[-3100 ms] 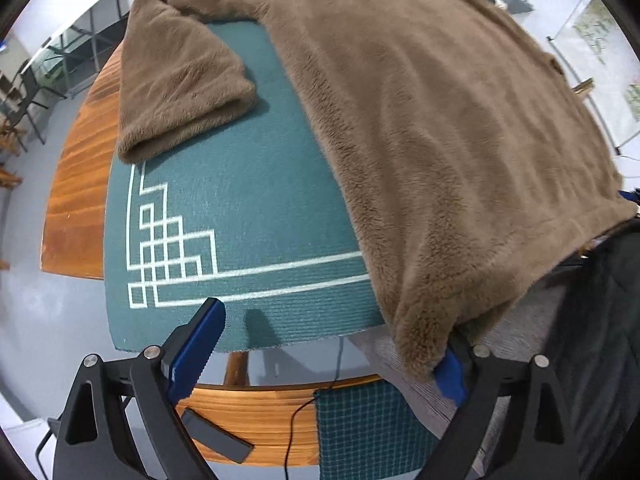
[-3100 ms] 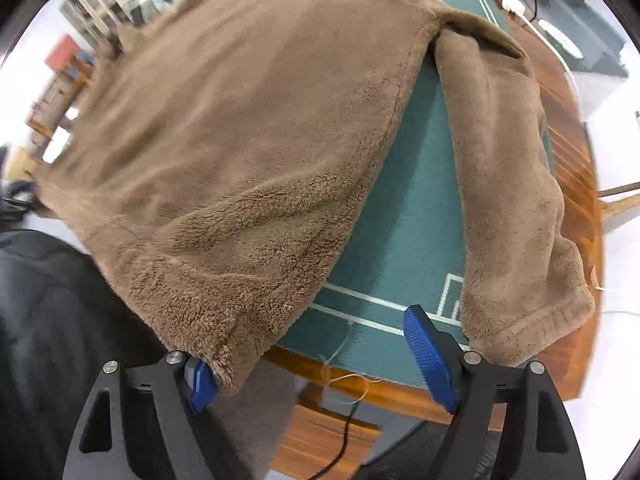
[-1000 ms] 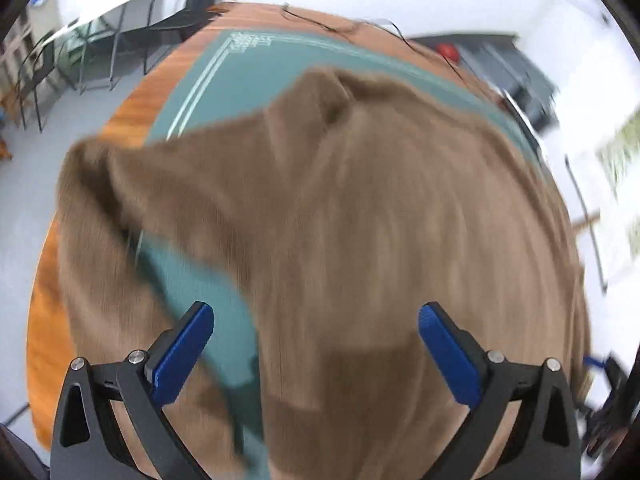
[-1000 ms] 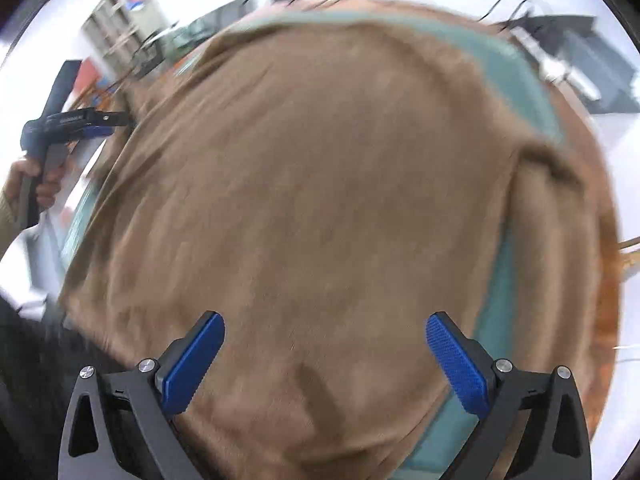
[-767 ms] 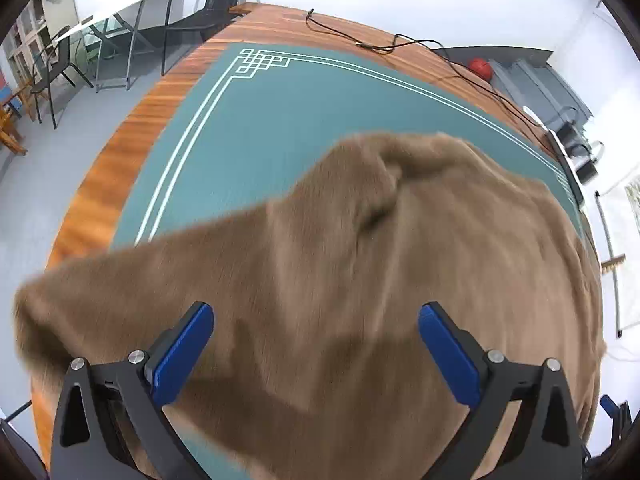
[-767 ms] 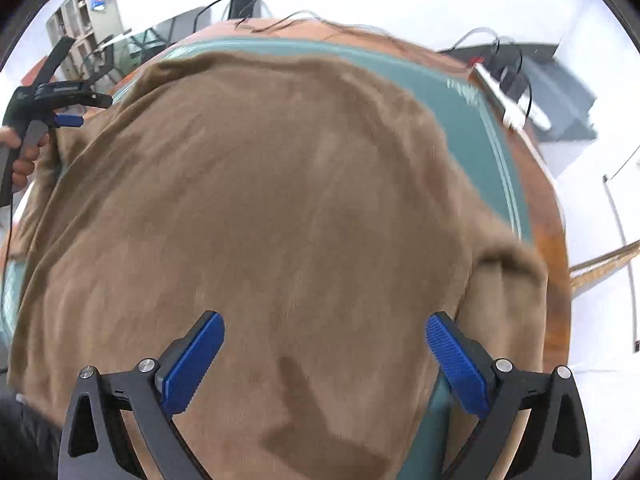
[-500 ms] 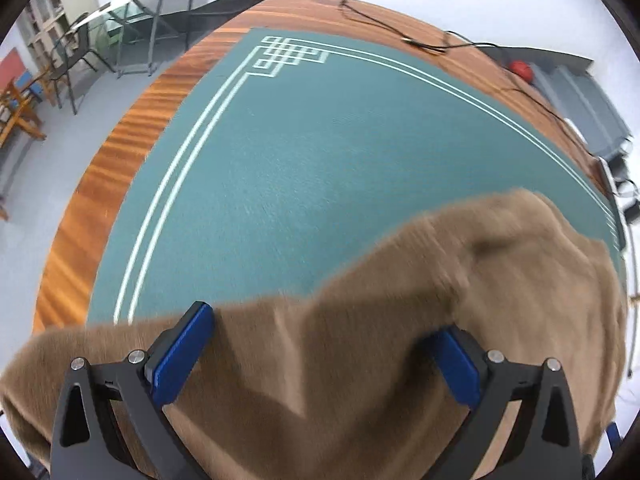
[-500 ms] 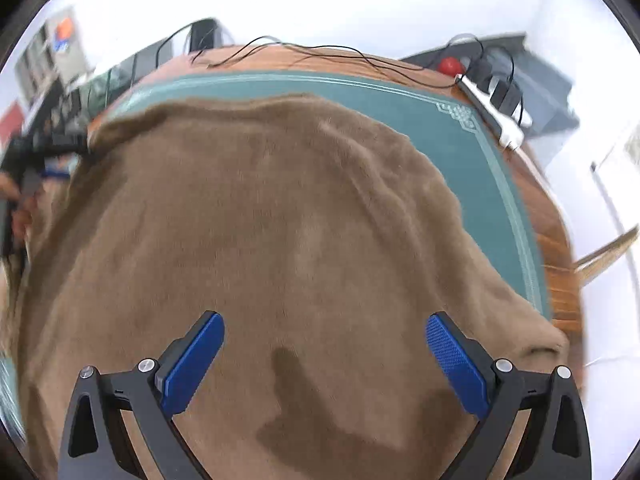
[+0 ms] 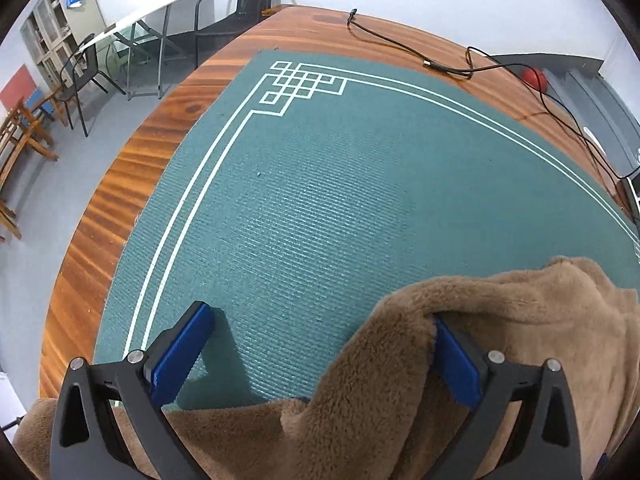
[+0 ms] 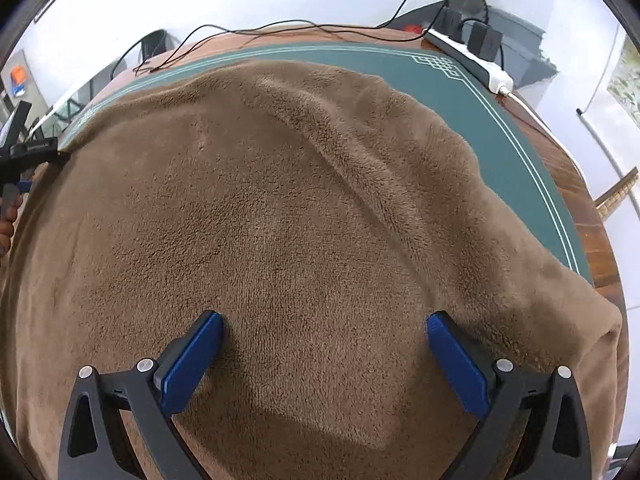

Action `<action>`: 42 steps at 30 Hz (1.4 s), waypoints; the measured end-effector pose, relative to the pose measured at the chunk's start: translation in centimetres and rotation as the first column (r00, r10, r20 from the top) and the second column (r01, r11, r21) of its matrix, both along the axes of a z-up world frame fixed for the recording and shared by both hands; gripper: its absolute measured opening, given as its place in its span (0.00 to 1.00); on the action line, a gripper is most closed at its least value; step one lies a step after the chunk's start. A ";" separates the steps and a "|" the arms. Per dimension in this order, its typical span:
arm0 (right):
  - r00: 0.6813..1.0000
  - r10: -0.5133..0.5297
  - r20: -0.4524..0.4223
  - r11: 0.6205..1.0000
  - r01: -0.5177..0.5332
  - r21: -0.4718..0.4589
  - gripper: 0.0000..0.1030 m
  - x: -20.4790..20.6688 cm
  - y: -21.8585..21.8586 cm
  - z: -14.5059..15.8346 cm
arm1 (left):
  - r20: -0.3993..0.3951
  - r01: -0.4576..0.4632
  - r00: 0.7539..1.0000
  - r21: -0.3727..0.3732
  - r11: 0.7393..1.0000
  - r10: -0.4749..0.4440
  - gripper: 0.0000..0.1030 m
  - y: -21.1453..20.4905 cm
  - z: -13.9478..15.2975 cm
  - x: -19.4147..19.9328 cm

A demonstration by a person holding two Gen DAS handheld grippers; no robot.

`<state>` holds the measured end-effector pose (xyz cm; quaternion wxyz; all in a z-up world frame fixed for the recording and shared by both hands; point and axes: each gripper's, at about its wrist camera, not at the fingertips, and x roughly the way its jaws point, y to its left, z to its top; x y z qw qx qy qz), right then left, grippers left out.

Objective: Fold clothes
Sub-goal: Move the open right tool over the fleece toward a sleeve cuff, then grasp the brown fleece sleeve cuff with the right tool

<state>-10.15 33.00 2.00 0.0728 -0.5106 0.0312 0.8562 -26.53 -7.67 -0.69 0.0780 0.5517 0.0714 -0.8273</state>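
Observation:
A brown fleece garment (image 10: 304, 200) lies spread over the green mat (image 10: 520, 128) and fills most of the right wrist view. My right gripper (image 10: 324, 344) is open, with its blue pads (image 10: 192, 354) resting on or just above the fleece. In the left wrist view the garment's edge (image 9: 500, 320) bunches at the lower right. My left gripper (image 9: 320, 344) is open at that edge; the fleece drapes over its right pad (image 9: 456, 356), while its left pad (image 9: 180, 350) stands above the bare mat (image 9: 320, 200). The left gripper also shows at the left edge of the right wrist view (image 10: 24, 156).
The mat lies on a wooden table (image 9: 108, 192). Black cables (image 9: 480, 64) run across the far table edge. A white power strip (image 10: 472, 60) with plugs sits at the far right corner. Chairs (image 9: 236, 4) and a glass table stand beyond the table.
Both grippers have moved forward across the table and lowered. The garment, blurred and in motion earlier, now lies flat on the mat. Bare mat has come into the left wrist view.

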 end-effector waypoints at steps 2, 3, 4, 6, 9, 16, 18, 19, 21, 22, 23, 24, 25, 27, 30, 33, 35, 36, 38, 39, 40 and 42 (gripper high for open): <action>1.000 -0.005 -0.016 1.000 0.005 0.003 1.00 0.2 0.0 0.1 | 0.021 -0.005 1.000 0.006 1.000 0.004 1.00 0.1 0.1 -0.1; 1.000 -0.005 -0.023 1.000 0.005 0.005 1.00 0.4 0.0 0.1 | 0.034 -0.003 0.999 0.009 1.000 0.003 1.00 0.1 0.3 0.2; 1.000 -0.003 -0.029 1.000 0.003 0.006 1.00 0.5 0.0 0.1 | 0.040 0.002 0.999 0.007 1.000 -0.002 1.00 0.1 0.6 0.5; 0.999 0.000 -0.043 1.000 0.001 0.009 1.00 0.7 0.0 0.2 | 0.040 0.033 0.999 -0.007 0.999 -0.032 1.00 0.8 1.4 1.2; 0.999 0.005 -0.038 1.000 -0.005 0.006 1.00 0.8 0.1 0.3 | 0.020 0.109 0.994 -0.033 0.994 -0.108 1.00 2.9 3.3 3.4; 0.994 -0.082 -0.076 0.989 0.072 -0.127 1.00 5.0 2.1 4.2 | 0.028 0.283 0.959 -0.032 0.958 -0.282 1.00 8.7 5.6 10.5; 0.992 -0.076 -0.098 0.990 0.063 -0.129 1.00 7.9 3.0 5.6 | 0.041 0.316 0.948 -0.015 0.949 -0.315 1.00 10.1 5.6 12.7; 0.992 -0.074 -0.098 0.990 0.062 -0.127 1.00 9.2 3.6 5.9 | 0.045 0.329 0.943 -0.010 0.944 -0.329 1.00 10.9 5.5 13.8; 0.992 -0.093 -0.087 0.989 0.082 -0.120 1.00 12.5 5.5 6.3 | 0.055 0.351 0.935 -0.003 0.937 -0.350 1.00 12.2 5.5 15.5; 0.991 -0.107 -0.077 0.988 0.098 -0.117 1.00 13.9 6.5 6.5 | 0.063 0.357 0.932 -0.001 0.934 -0.357 1.00 12.9 5.3 16.5; 0.990 -0.129 -0.065 0.986 0.121 -0.112 1.00 15.7 7.5 6.5 | 0.074 0.364 0.929 0.006 0.931 -0.363 1.00 13.7 5.1 17.7; 0.985 -0.163 -0.050 0.982 0.158 -0.099 1.00 17.7 9.1 6.4 | 0.084 0.369 0.926 0.015 0.929 -0.368 1.00 14.4 4.8 18.7; 0.980 -0.193 -0.041 0.978 0.189 -0.089 1.00 19.4 10.4 6.5 | 0.093 0.372 0.923 0.022 0.928 -0.373 1.00 15.1 4.6 19.6; 0.961 -0.275 -0.025 0.960 0.272 -0.068 1.00 23.5 13.4 6.5 | 0.105 0.381 0.918 0.033 0.924 -0.382 1.00 16.3 4.3 21.2; 0.922 -0.386 -0.016 0.922 0.385 -0.036 1.00 28.8 17.3 6.5 | 0.117 0.394 0.910 0.056 0.918 -0.398 1.00 18.4 4.0 23.2; 0.891 -0.455 -0.011 0.890 0.454 -0.037 1.00 32.6 20.4 6.3 | 0.124 0.413 0.900 0.074 0.908 -0.419 1.00 20.7 4.0 24.9; 0.891 -0.453 0.003 0.889 0.453 -0.070 1.00 34.2 21.6 5.6 | 0.127 0.441 0.885 0.081 0.894 -0.449 1.00 22.4 4.0 26.1; 0.893 -0.451 0.011 0.889 0.450 -0.087 1.00 35.0 22.1 5.2 | 0.128 0.459 0.875 0.085 0.885 -0.466 1.00 23.3 4.0 26.7; 0.897 -0.442 0.021 0.889 0.441 -0.123 1.00 35.7 22.6 4.5 | 0.128 0.503 0.850 0.092 0.859 -0.511 1.00 25.1 4.1 28.2; 0.904 -0.427 0.024 0.891 0.426 -0.157 0.98 35.9 22.7 4.0 | 0.127 0.528 0.834 0.095 0.844 -0.536 1.00 26.0 4.1 29.0; 0.909 -0.415 0.023 0.894 0.413 -0.174 0.97 35.9 22.6 3.8 | 0.127 0.552 0.818 0.099 0.828 -0.561 1.00 26.9 4.1 29.8; 0.930 -0.368 0.009 0.912 0.363 -0.192 0.95 35.5 22.3 3.4 | 0.127 0.599 0.783 0.107 0.793 -0.609 1.00 28.7 4.1 31.3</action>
